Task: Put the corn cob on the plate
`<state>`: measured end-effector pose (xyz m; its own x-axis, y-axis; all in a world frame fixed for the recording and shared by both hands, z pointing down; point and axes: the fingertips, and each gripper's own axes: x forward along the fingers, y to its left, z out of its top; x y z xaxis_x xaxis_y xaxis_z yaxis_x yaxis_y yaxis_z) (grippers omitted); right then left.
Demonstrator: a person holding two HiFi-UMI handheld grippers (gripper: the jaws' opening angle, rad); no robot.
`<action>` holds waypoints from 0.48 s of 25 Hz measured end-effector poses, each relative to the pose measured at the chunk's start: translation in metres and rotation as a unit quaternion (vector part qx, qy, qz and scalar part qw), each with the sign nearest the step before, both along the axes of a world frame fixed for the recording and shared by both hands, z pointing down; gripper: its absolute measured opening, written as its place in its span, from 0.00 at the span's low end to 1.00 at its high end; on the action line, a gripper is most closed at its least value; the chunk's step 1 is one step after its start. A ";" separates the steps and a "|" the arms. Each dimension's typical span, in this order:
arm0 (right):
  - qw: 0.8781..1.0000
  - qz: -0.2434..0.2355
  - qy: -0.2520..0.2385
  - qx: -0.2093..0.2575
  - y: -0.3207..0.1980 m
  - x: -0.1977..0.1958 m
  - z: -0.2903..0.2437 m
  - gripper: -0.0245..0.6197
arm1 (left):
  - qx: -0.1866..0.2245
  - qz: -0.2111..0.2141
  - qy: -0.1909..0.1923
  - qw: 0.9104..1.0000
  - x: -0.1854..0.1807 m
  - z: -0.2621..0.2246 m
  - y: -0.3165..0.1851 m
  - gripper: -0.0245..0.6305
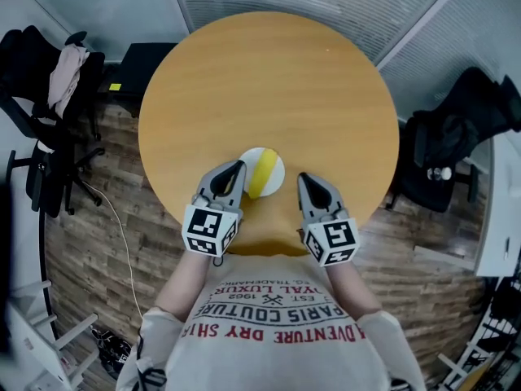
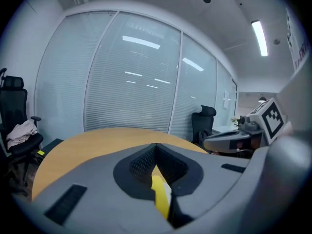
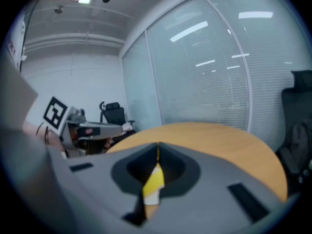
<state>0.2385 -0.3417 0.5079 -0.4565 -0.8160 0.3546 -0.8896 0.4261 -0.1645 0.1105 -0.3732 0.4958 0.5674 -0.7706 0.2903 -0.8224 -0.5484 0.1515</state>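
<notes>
A yellow corn cob [image 1: 262, 172] lies on a small white plate [image 1: 278, 172] near the front edge of the round wooden table [image 1: 269, 80]. My left gripper [image 1: 238, 166] hovers just left of the plate, its jaws shut with nothing between them. My right gripper [image 1: 304, 177] hovers just right of the plate, also shut and empty. In the left gripper view the corn cob [image 2: 160, 196] shows below through the slit behind the closed tips [image 2: 156, 145]. The right gripper view shows the corn cob [image 3: 154, 180] the same way, under its closed tips [image 3: 158, 145].
An office chair [image 1: 65, 72] draped with cloth stands at the left of the table, and a black chair [image 1: 464, 129] at the right. Glass walls with blinds run behind the table. The person's torso is close to the table's front edge.
</notes>
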 end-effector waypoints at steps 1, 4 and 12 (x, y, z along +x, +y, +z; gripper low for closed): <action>1.000 0.001 0.001 0.009 0.001 -0.004 -0.006 0.08 | 0.012 0.006 0.005 1.000 -0.004 -0.010 0.002 0.09; 0.999 0.004 0.002 0.032 0.006 -0.018 -0.020 0.08 | 0.058 0.027 0.022 0.998 -0.017 -0.042 0.014 0.09; 0.997 0.008 0.026 0.074 0.018 -0.047 -0.036 0.08 | 0.132 0.061 0.040 0.989 -0.043 -0.079 0.036 0.09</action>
<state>0.1919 -0.3232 0.4719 -0.4267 -0.8685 0.2521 -0.9023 0.4276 -0.0541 0.0679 -0.3374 0.4167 0.6735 -0.7382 0.0379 -0.7391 -0.6717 0.0512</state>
